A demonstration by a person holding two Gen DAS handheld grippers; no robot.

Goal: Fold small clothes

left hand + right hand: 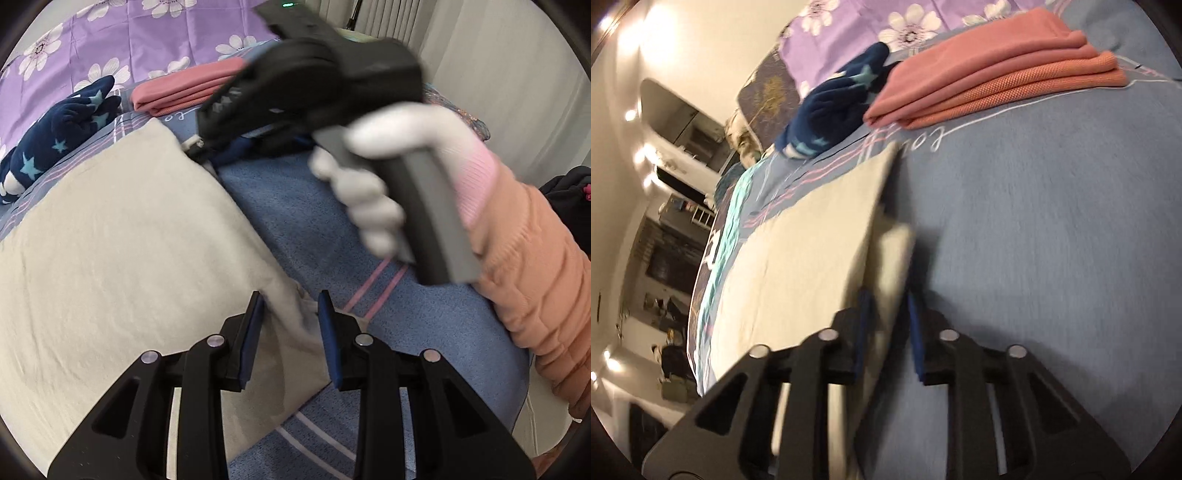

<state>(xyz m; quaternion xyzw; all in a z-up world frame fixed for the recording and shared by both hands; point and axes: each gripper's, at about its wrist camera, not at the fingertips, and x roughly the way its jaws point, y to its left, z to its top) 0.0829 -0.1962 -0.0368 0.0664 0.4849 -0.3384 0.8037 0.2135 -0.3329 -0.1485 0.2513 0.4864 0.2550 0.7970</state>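
A cream garment [122, 236] lies spread on the blue bed cover [424, 332]. My left gripper [291, 314] stands open, its blue pads either side of the garment's near corner. My right gripper [199, 146], held in a white-gloved hand, reaches to the garment's far corner. In the right wrist view the cream garment [798, 266] has its edge between the blue pads of my right gripper [886, 314], with a visible gap, the jaws open.
A folded pink stack [184, 90] [990, 62] lies at the far end. A navy garment with stars [59, 133] [831, 110] lies beside it. A purple flowered sheet [129, 40] is behind. The person's peach sleeve [535, 295] crosses at right.
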